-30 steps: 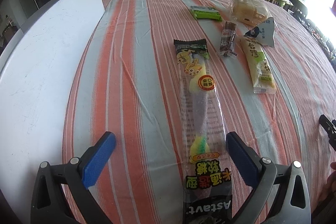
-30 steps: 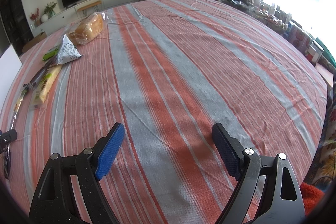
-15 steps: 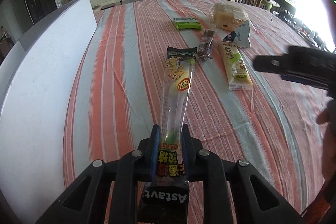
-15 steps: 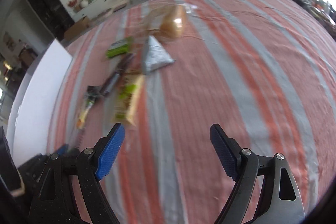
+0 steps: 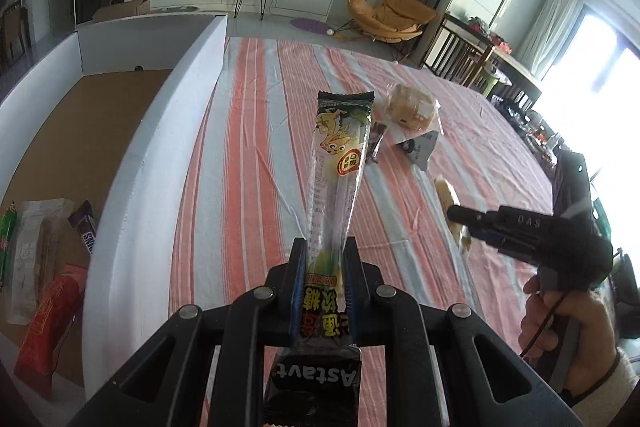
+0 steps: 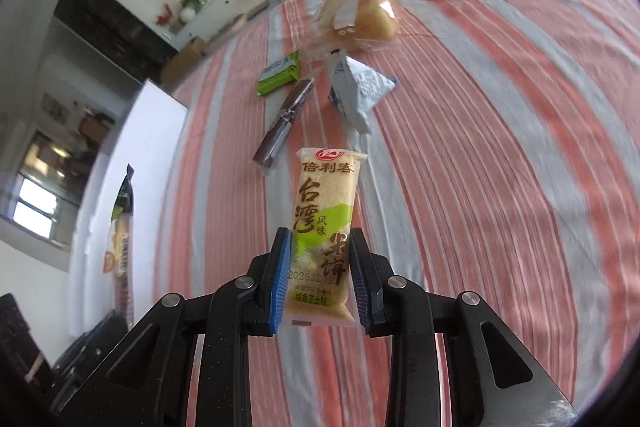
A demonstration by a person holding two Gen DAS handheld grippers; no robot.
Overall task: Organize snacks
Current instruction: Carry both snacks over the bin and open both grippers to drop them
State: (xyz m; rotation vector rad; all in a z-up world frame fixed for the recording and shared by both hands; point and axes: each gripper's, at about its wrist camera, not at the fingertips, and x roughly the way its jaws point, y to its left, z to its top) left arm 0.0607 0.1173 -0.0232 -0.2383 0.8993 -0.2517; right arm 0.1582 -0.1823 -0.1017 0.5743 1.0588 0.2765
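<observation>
Hiding green packet (image 6: 280,74), candy stick (image 5: 340,163)

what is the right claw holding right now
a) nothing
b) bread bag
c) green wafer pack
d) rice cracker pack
d: in the right wrist view the right claw is shut on the yellow rice cracker pack, while the bread bag lies farther back on the striped cloth.
</observation>
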